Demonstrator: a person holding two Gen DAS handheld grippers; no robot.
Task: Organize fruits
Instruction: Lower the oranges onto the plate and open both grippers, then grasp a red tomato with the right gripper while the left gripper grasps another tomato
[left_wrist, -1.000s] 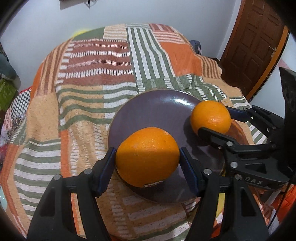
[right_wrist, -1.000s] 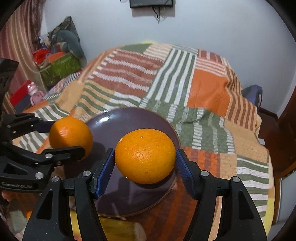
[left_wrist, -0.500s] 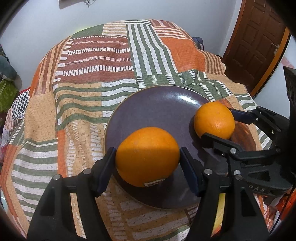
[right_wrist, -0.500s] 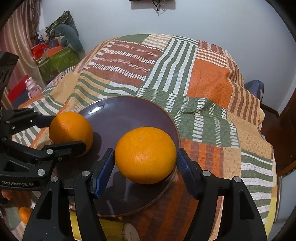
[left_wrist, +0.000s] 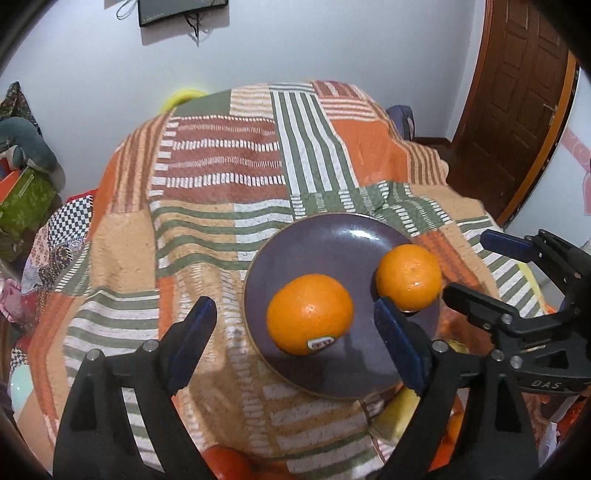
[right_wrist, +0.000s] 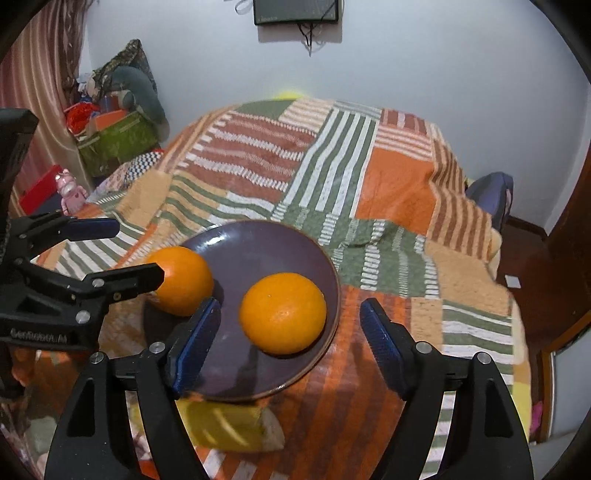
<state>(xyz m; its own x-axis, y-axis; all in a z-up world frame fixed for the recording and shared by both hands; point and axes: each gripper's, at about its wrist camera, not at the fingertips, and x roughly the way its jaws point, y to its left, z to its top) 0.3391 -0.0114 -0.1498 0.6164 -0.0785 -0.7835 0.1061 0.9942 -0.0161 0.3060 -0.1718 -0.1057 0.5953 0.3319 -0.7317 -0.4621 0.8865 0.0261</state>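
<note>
Two oranges lie on a dark purple plate (left_wrist: 325, 240) on the patchwork quilt. In the left wrist view the stickered orange (left_wrist: 309, 314) lies just ahead of my open left gripper (left_wrist: 295, 339); the other orange (left_wrist: 409, 277) lies to its right, by the open right gripper (left_wrist: 476, 269). In the right wrist view my right gripper (right_wrist: 290, 336) is open, with one orange (right_wrist: 283, 313) ahead between its spread fingers, not touched. The second orange (right_wrist: 184, 280) lies at the plate's (right_wrist: 266, 240) left, beside the open left gripper (right_wrist: 125, 254).
A yellow fruit (right_wrist: 229, 428) lies under the plate's near edge; it also shows in the left wrist view (left_wrist: 395, 417). A red-orange fruit (left_wrist: 225, 461) sits at the bottom. The quilt (left_wrist: 221, 177) covers the bed. A wooden door (left_wrist: 517, 92) stands at the right.
Both grippers have opened and let go of their oranges, which now rest on the plate. Both grippers have pulled back and risen a little.
</note>
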